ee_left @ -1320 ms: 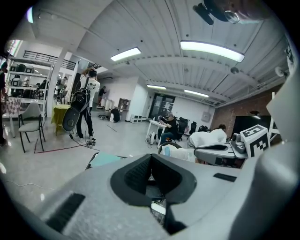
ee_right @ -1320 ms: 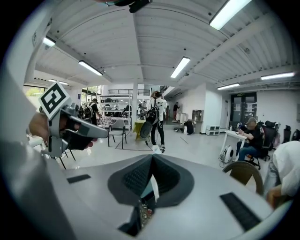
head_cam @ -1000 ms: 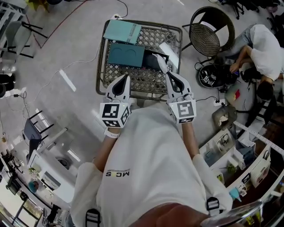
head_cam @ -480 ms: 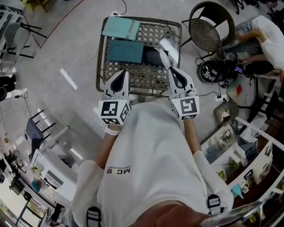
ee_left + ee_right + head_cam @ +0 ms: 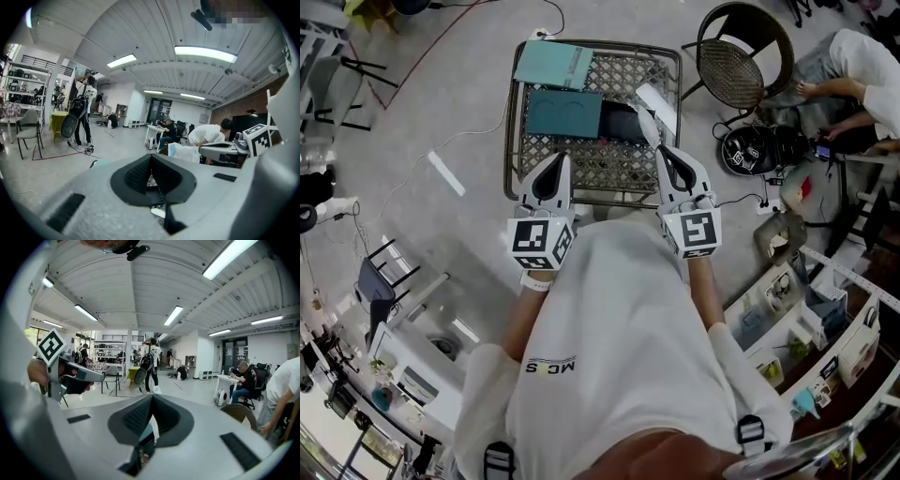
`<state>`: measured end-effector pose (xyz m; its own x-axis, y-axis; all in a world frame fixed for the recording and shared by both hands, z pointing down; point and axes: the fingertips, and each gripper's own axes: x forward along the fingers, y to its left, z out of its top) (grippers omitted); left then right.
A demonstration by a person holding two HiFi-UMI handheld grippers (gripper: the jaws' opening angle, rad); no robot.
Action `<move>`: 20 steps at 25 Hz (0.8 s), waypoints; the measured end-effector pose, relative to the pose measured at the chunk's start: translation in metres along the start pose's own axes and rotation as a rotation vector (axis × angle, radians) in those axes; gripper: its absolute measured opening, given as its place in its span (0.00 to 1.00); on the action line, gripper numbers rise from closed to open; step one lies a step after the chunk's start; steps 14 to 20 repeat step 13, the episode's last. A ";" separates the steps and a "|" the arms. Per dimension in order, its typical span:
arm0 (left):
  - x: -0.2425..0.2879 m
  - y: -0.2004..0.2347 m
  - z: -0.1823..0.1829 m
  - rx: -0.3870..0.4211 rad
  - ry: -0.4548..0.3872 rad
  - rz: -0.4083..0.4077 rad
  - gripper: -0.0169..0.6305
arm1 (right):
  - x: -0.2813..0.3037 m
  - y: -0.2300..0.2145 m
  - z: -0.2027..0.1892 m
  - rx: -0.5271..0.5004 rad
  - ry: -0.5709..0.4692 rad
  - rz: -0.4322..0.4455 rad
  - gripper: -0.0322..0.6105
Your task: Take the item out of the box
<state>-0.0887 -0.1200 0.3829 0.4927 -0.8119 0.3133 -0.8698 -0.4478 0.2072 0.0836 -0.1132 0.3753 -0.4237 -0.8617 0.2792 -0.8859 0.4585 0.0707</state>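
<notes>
A metal lattice table carries a flat teal box, a teal lid behind it, a dark item to the box's right and a white strip. My left gripper hovers at the table's near edge, its jaws closed tip to tip with nothing between them. My right gripper is level with it at the near right edge, also shut and empty. Both point toward the table. In the gripper views, the left gripper and right gripper show meeting jaws; the table barely shows.
A round wicker chair stands right of the table. A person crouches at the far right beside a dark bag. Cables and a white strip lie on the floor at left. Shelves fill the lower right.
Both grippers stay shut and almost in place near the table's front edge. The view has shifted slightly, and the person at the right has moved.
</notes>
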 end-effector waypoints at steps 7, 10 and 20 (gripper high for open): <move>-0.005 -0.002 -0.003 0.001 0.010 -0.005 0.06 | -0.004 0.004 0.000 0.000 0.002 -0.003 0.07; -0.003 -0.002 -0.002 0.000 0.003 -0.009 0.06 | -0.002 0.002 0.003 -0.001 -0.004 -0.006 0.07; 0.001 0.000 0.001 0.007 -0.005 -0.014 0.07 | 0.001 -0.001 0.002 -0.002 -0.012 -0.018 0.07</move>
